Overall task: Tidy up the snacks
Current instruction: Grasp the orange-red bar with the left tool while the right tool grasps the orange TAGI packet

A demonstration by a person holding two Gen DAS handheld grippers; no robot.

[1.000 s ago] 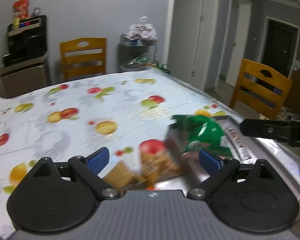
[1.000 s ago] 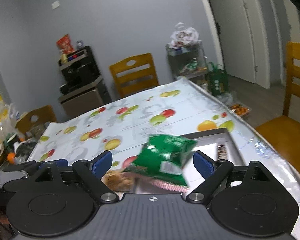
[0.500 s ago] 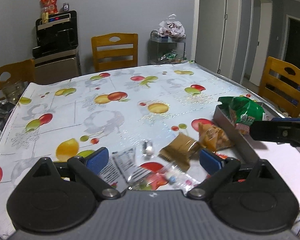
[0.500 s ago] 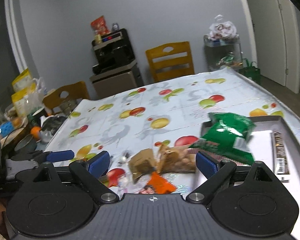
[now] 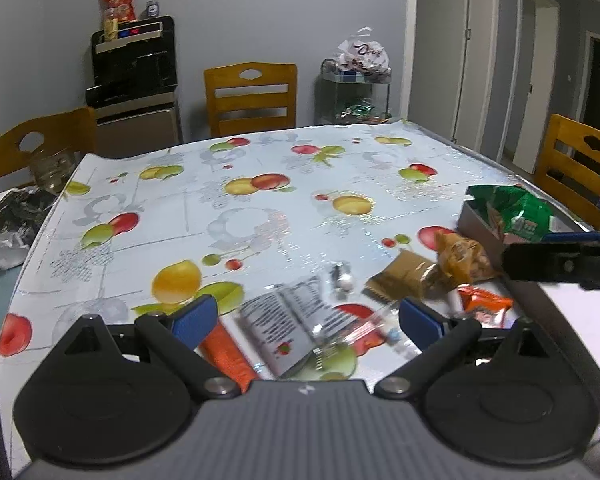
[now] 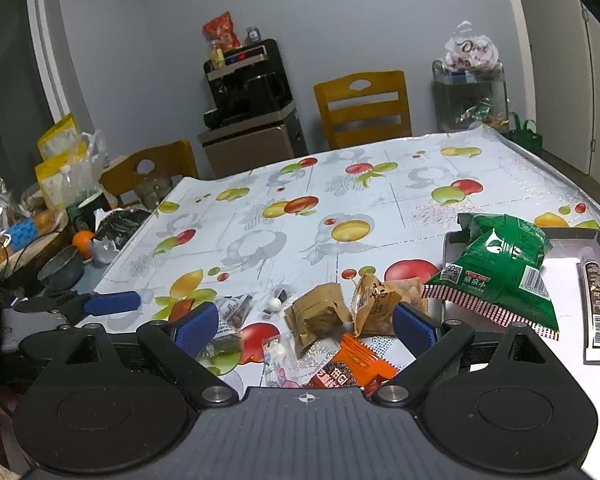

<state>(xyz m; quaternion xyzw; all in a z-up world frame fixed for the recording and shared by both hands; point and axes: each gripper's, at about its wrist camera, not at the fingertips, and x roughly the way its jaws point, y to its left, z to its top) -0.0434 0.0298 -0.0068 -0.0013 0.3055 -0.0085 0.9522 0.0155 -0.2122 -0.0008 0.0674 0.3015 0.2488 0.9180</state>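
Observation:
A green snack bag point(image 6: 496, 272) lies across the left side of the grey tray point(image 6: 572, 234), with a dark bar point(image 6: 598, 312) flat inside the tray. Left of the tray is a loose pile: two brown packets point(image 6: 318, 314), an orange packet point(image 6: 352, 368), a clear labelled packet point(image 5: 296, 324) and an orange stick point(image 5: 226, 354). My right gripper point(image 6: 305, 327) is open above the brown and orange packets and holds nothing. My left gripper point(image 5: 308, 320) is open above the clear packet, also empty. The green bag point(image 5: 516, 212) shows at the right of the left wrist view.
The table wears a fruit-print cloth point(image 5: 260, 208). Wooden chairs point(image 5: 250, 96) stand at its far, left and right sides. Left of the table lie bags, a bowl point(image 6: 60, 268) and an orange point(image 6: 83, 240). A black machine on a cabinet point(image 6: 252, 92) and a shelf point(image 6: 470, 96) stand by the far wall.
Both grippers have drawn back and to the left, away from the tray. The green bag, between the right fingers a second ago, now rests on the tray. The loose pile has come into view.

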